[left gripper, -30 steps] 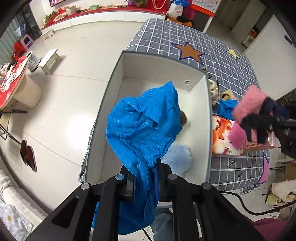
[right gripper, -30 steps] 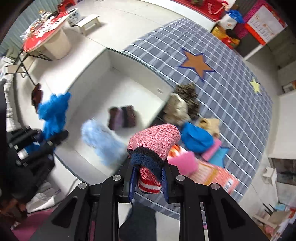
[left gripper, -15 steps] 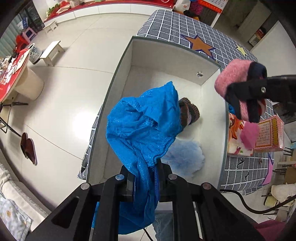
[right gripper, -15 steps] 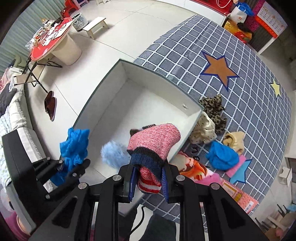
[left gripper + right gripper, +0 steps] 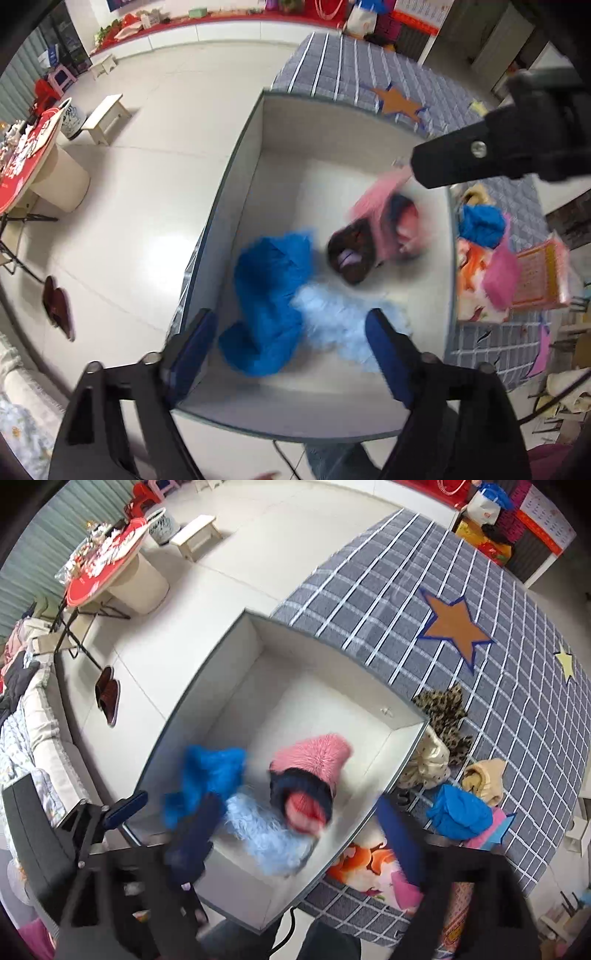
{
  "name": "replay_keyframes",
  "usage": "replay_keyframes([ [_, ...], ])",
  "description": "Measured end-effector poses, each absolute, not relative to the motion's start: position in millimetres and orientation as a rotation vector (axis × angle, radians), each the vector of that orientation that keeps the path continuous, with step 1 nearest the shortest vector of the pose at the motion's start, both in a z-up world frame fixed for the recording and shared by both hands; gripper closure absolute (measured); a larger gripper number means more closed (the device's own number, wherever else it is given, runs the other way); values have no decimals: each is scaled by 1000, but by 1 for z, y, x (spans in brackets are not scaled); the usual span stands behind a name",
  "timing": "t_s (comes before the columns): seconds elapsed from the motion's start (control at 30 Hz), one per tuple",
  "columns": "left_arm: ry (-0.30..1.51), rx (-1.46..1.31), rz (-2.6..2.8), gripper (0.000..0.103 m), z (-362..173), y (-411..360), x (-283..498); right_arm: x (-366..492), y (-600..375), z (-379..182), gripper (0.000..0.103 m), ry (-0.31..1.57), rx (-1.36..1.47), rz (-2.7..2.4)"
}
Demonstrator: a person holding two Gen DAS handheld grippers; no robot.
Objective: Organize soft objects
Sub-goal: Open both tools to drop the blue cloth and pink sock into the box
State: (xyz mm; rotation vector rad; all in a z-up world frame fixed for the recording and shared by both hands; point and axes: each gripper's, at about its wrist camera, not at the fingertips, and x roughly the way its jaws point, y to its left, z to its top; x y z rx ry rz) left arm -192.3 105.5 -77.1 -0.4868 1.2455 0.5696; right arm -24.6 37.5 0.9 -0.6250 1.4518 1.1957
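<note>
My left gripper is open above the white box. A bright blue cloth is blurred in the box below it, free of the fingers. My right gripper is open above the same box. A pink knit hat with a navy rim is blurred below it, over a dark item; the hat also shows in the left wrist view. A light blue fluffy item lies on the box floor. The blue cloth shows in the right wrist view too.
Beside the box on the grey checked cloth lie a leopard-print item, a cream item, a tan item, a blue item, pink pieces and a printed cushion. A red round table and stool stand on the floor.
Both grippers have opened. The blue cloth has left the left gripper and the pink hat has left the right gripper; both are dropping into the box.
</note>
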Motion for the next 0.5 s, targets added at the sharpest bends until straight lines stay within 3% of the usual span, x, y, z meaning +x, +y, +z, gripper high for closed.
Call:
replay_keyframes([
  [0.03,1229,-494,566,4,-75,106,-193,-22,37,3,12,1452,-615,1201],
  [0.1,1154,-566,538,0,-67,110,-198,-18,38,2,0,1488,-610,1203],
  [0.23,1000,-635,488,0,-39,118,-203,7,24,4,0,1554,-500,1183],
  [0.5,1000,-587,446,0,-15,116,-170,80,-20,10,0,1576,-427,1059],
])
